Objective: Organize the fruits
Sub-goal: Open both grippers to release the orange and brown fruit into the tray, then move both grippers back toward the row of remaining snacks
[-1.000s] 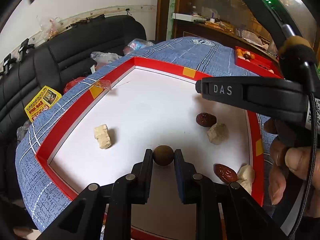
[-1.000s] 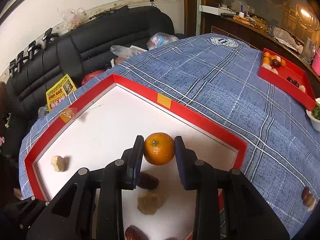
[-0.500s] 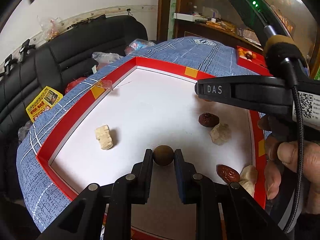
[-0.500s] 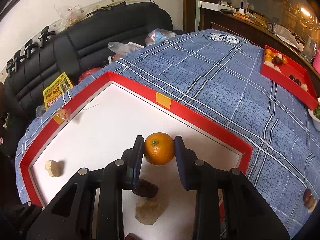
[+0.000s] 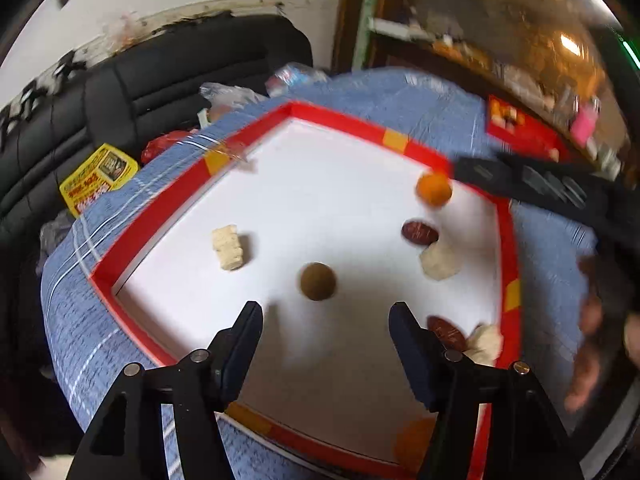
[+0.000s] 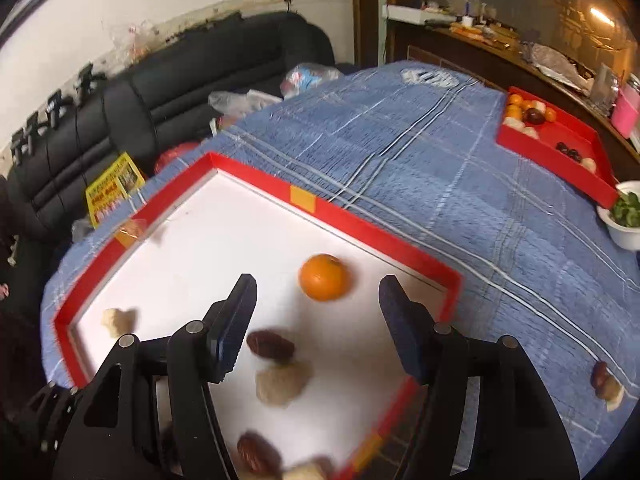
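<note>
A red-rimmed white tray [image 5: 336,120] [image 6: 360,228] lies on a blue plaid cloth. In the left wrist view my left gripper [image 5: 326,320] has its jaws opening, and a brown round fruit [image 5: 318,281] lies on the tray just beyond the tips, untouched. In the right wrist view my right gripper [image 6: 314,300] is opening too; the orange [image 6: 324,282] rests on the tray between and ahead of its fingers, free of the pads. The orange [image 5: 434,189] also shows at the tray's far right, beside the other gripper's black finger [image 5: 520,178].
Red dates [image 5: 418,233] [image 6: 270,346] and pale lumps [image 5: 230,247] [image 6: 282,384] lie scattered on the tray. A smaller red tray [image 6: 560,152] of fruit sits at the far right, a white bowl [image 6: 622,220] beside it. A black sofa [image 6: 180,76] stands behind. A hand [image 5: 600,320] shows at the right.
Both grippers went from shut to open. The left let go of the brown fruit and the right let go of the orange; both fruits now lie on the tray.
</note>
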